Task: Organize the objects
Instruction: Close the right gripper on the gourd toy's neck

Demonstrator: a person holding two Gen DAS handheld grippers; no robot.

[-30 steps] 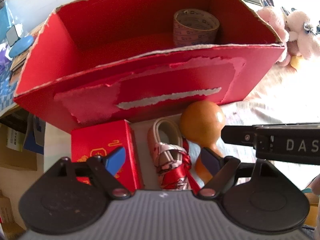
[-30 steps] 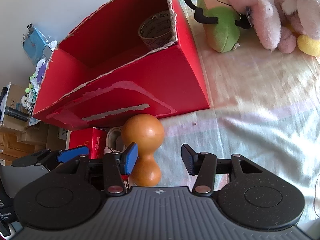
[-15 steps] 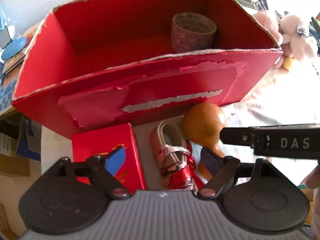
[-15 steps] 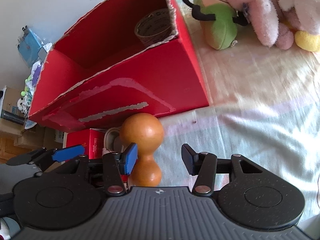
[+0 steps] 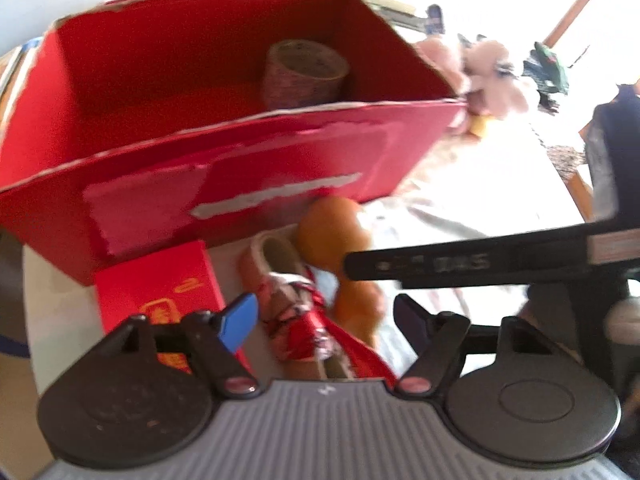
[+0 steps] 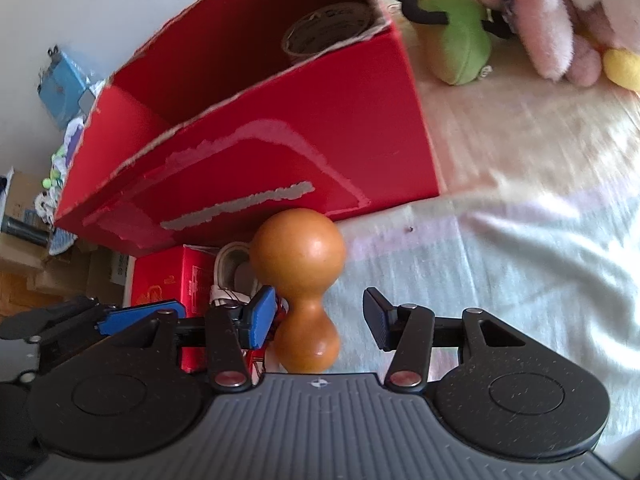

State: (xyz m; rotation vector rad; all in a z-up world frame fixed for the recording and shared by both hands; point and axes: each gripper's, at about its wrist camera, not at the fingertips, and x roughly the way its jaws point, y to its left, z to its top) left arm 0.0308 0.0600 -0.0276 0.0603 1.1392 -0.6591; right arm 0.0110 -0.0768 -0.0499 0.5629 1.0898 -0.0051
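Our left gripper [image 5: 326, 322] is closing its jaws around a small ribboned shoe [image 5: 294, 316], not yet pressing it. Our right gripper [image 6: 320, 318] stands released around the smooth, gourd-shaped wooden piece [image 6: 300, 280]. Beyond, on soft cloth, sits the torn red cardboard box [image 6: 304, 128] holding a tape roll [image 5: 306, 74].

Open cardboard box [image 6: 280, 120] at the back of a cloth-covered worktop [image 6: 520, 260], a roll of tape [image 5: 306, 74] standing inside at its right end. Directly before the box's front wall, in a row from left to right: small flat box [image 5: 160, 284], small shoe [image 5: 288, 300], gourd-shaped wooden piece [image 6: 298, 280], each just beside the next. To the right of the box and further back, plush toys [image 6: 520, 20] bunched together on the cloth.
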